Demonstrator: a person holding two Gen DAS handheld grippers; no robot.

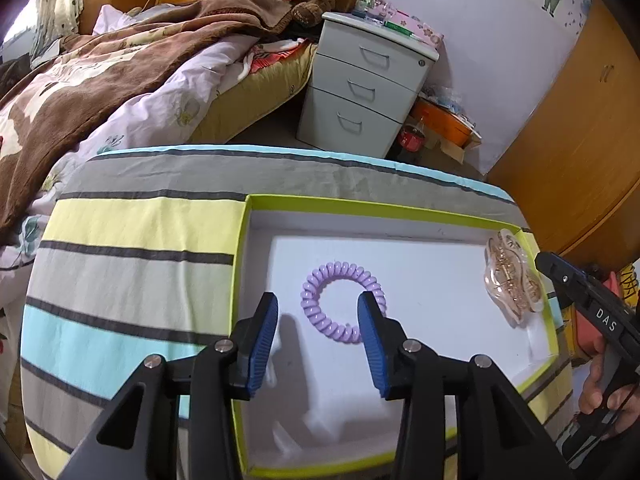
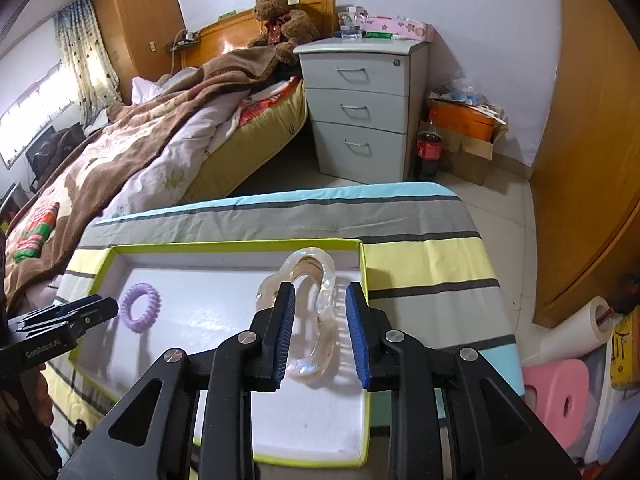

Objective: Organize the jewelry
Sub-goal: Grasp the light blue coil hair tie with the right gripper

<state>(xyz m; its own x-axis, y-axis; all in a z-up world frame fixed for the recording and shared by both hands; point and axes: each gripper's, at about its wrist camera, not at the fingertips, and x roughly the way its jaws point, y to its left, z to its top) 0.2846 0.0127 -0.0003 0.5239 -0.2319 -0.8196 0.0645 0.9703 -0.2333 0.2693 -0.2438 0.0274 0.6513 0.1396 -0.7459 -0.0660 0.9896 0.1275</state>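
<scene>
Two pieces lie in the lime-rimmed tray [image 1: 245, 264]. Spread wide, the left gripper [image 1: 318, 340] hangs just short of the purple coil tie [image 1: 342, 302]. The right gripper [image 2: 320, 336], jaws parted, straddles the clear hair claw [image 2: 312, 320], whose long axis runs along its fingers.

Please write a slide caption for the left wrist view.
Open left gripper over a purple hair tie in a green-rimmed box.

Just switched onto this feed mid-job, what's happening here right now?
A person is sorting hair accessories in a shallow green-rimmed box on a striped cloth, with a gripper in each hand. The left gripper is open just short of a purple spiral hair tie on the box floor; one finger hides part of the coil. The right gripper is open around a clear hair claw at the box's right end; whether the pads touch it is unclear. Neither item looks gripped.
</scene>
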